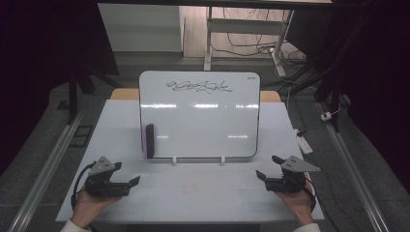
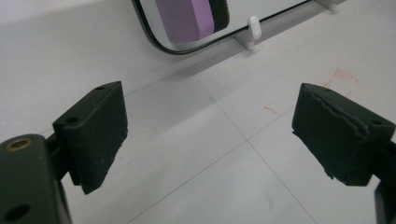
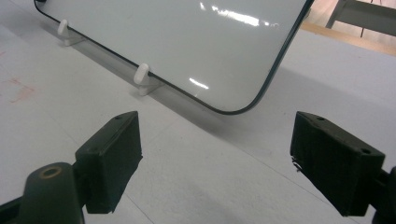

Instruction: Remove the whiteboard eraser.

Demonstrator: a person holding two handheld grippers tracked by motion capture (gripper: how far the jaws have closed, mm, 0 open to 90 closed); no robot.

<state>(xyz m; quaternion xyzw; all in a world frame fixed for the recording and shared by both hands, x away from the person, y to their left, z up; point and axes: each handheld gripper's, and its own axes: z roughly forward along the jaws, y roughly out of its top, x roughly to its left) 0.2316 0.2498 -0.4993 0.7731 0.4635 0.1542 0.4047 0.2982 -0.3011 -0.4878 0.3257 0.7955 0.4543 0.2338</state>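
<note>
Table (image 1: 193,203) lies bare nearest the person, with a hand at each lower corner in the high view. The left gripper (image 1: 126,184) and the right gripper (image 1: 263,178) both rest low with jaws spread wide and nothing between them. Beyond them a whiteboard (image 1: 203,121) stands upright on two small white feet, scribbled across its top. The eraser (image 1: 149,141) clings to the board's lower left corner, its long axis upright. It lies at about one o'clock from the left gripper, near, and at about ten o'clock from the right, well apart, so the left hand looks the better placed to take it.
</note>
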